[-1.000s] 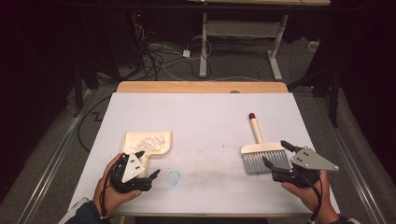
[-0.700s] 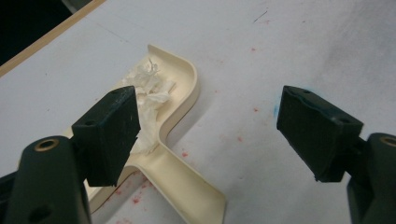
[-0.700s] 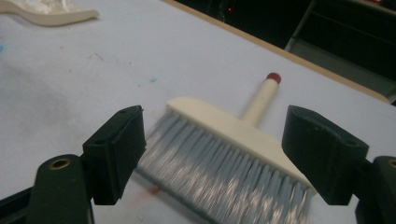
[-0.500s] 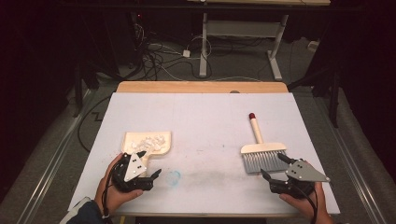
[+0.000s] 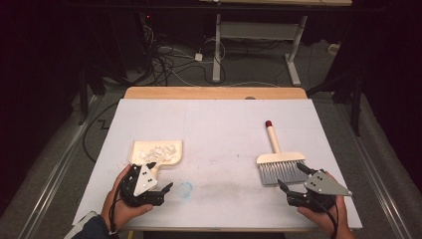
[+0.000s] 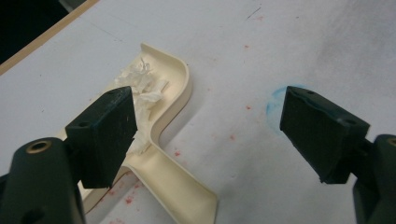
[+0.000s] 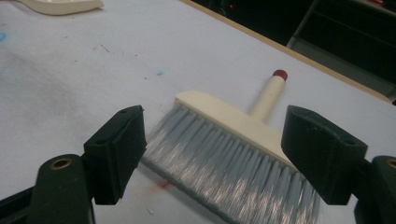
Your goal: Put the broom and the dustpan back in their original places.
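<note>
A cream dustpan [image 5: 158,153] holding white paper scraps [image 5: 155,151] lies at the table's front left. In the left gripper view the dustpan [image 6: 173,172] has its handle below and between the jaws, with the scraps [image 6: 140,91] in its tray. My left gripper [image 5: 160,191] is open just in front of it, holding nothing. A hand brush [image 5: 277,158] with grey bristles, cream head and red-tipped handle lies at the front right. My right gripper [image 5: 291,181] is open just short of the brush [image 7: 233,140], its jaws standing either side of the bristles without touching them.
The white table top [image 5: 219,129] has a wooden strip along its far edge [image 5: 214,92]. A faint blue ring mark [image 5: 184,188] sits beside the left gripper. Cables and desk legs lie on the floor beyond the table.
The right gripper has drawn back from the brush toward the table's front edge. The left gripper, dustpan and brush have stayed where they were.
</note>
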`<state>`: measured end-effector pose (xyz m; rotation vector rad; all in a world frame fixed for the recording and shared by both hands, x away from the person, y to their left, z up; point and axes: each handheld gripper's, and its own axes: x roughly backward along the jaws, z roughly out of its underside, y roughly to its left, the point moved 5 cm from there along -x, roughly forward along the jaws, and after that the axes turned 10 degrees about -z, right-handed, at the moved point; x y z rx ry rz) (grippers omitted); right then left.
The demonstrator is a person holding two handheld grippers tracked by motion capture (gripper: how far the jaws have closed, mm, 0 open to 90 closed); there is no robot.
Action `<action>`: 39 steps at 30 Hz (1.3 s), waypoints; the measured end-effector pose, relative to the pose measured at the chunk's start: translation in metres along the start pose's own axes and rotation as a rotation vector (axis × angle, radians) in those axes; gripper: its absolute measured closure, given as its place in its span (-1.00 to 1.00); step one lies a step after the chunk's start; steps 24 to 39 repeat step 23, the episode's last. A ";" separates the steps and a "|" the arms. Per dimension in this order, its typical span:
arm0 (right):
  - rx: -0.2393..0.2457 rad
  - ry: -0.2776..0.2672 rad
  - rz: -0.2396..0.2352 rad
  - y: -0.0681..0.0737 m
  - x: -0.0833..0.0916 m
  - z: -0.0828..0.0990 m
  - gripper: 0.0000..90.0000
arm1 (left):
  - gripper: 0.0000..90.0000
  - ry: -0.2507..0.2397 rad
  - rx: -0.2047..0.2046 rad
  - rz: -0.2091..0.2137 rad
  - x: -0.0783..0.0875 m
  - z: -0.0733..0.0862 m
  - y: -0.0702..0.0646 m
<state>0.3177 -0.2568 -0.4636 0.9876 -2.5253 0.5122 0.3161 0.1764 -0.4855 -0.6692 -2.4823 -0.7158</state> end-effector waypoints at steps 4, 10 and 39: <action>0.009 0.004 -0.009 0.002 0.000 -0.001 -0.49 | -0.60 0.005 -0.001 0.000 -0.002 0.000 -0.001; 0.019 -0.003 -0.003 0.002 0.002 -0.002 -0.49 | -0.60 0.006 -0.008 0.001 -0.001 -0.001 -0.002; 0.015 -0.007 0.008 -0.001 0.002 -0.002 -0.49 | -0.60 0.006 -0.008 0.002 -0.004 -0.003 -0.001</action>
